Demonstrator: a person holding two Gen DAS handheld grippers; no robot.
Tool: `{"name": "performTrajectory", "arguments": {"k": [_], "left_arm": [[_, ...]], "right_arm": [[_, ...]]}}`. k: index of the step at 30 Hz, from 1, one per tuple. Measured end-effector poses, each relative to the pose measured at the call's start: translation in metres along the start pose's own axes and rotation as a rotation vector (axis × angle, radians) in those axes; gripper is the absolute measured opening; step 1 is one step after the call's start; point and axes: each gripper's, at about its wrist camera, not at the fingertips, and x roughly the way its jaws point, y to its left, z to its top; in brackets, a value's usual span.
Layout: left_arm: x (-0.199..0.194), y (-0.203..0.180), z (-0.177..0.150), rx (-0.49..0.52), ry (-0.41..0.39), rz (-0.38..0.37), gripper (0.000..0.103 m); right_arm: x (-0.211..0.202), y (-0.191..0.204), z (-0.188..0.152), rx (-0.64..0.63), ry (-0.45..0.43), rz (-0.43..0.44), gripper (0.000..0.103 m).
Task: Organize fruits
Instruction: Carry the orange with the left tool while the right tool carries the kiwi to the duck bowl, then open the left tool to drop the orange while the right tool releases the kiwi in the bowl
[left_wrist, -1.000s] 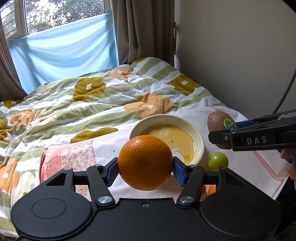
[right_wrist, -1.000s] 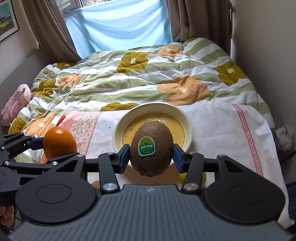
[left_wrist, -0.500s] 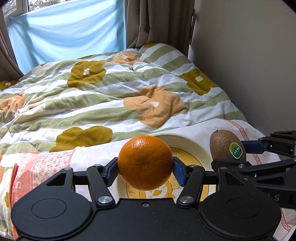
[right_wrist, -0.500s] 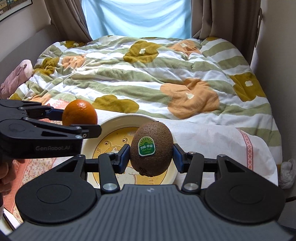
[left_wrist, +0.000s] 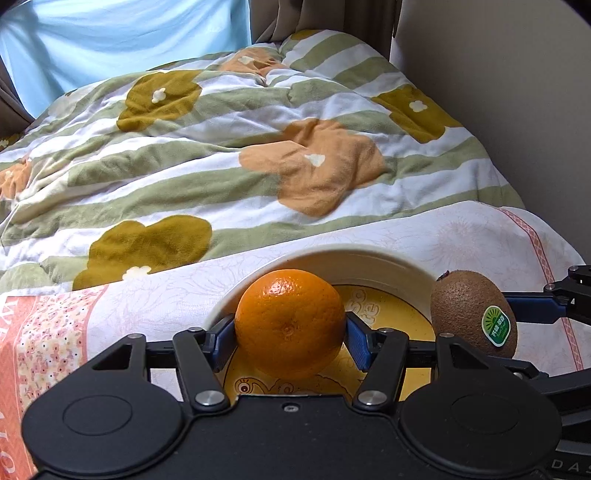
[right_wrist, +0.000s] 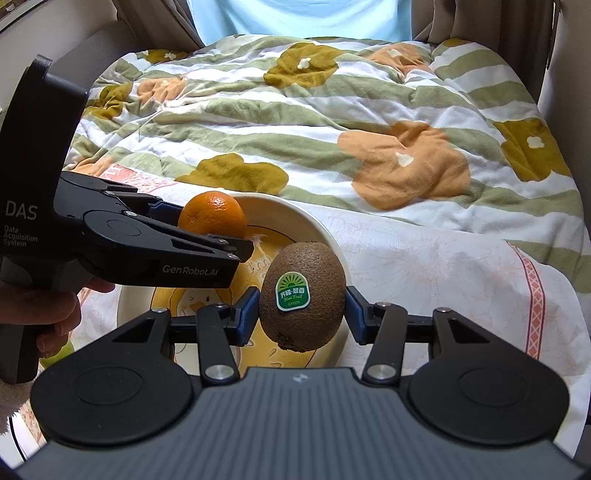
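My left gripper (left_wrist: 290, 341) is shut on an orange (left_wrist: 290, 323) and holds it just above the white bowl with a yellow inside (left_wrist: 369, 258). My right gripper (right_wrist: 302, 314) is shut on a brown kiwi with a green sticker (right_wrist: 302, 295) over the right part of the same bowl (right_wrist: 325, 236). In the right wrist view the orange (right_wrist: 212, 216) and the left gripper (right_wrist: 207, 230) are over the bowl's far left rim. In the left wrist view the kiwi (left_wrist: 472, 314) hangs at the bowl's right edge.
The bowl stands on a white cloth with a pink border (right_wrist: 443, 280) at the foot of a bed under a striped flowered quilt (left_wrist: 221, 147). A wall (left_wrist: 517, 74) runs along the right. A green fruit (right_wrist: 62, 350) peeks out at lower left.
Both grippers have moved forward and down over the bowl, each still holding its fruit. The orange and the kiwi are now closer to the bowl and to each other.
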Motion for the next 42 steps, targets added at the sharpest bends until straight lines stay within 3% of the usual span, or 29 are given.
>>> {"name": "performTrajectory", "arguments": {"k": [2, 6, 9, 21, 40, 42], "left_arm": [[0.001, -0.001, -0.001, 0.007, -0.002, 0.002, 0.066], [-0.012, -0.003, -0.002, 0.023, -0.056, 0.027, 0.093], [-0.026, 0.000, -0.005, 0.049, -0.083, 0.061, 0.094], [-0.072, 0.012, -0.027, -0.005, -0.120, 0.061, 0.094], [-0.081, 0.009, -0.061, -0.043, -0.094, 0.073, 0.094], [-0.083, 0.009, -0.062, -0.045, -0.095, 0.076, 0.094]], "right_arm": [[-0.001, -0.001, -0.001, 0.004, 0.000, 0.006, 0.064], [-0.004, -0.001, -0.003, 0.001, 0.002, 0.007, 0.064], [-0.010, -0.001, -0.004, -0.006, -0.013, -0.001, 0.064], [-0.014, 0.009, 0.001, -0.016, -0.030, -0.015, 0.064], [0.042, 0.029, 0.019, -0.116, -0.030, -0.025, 0.065], [0.041, 0.032, 0.022, -0.138, -0.046, -0.027, 0.071]]}}
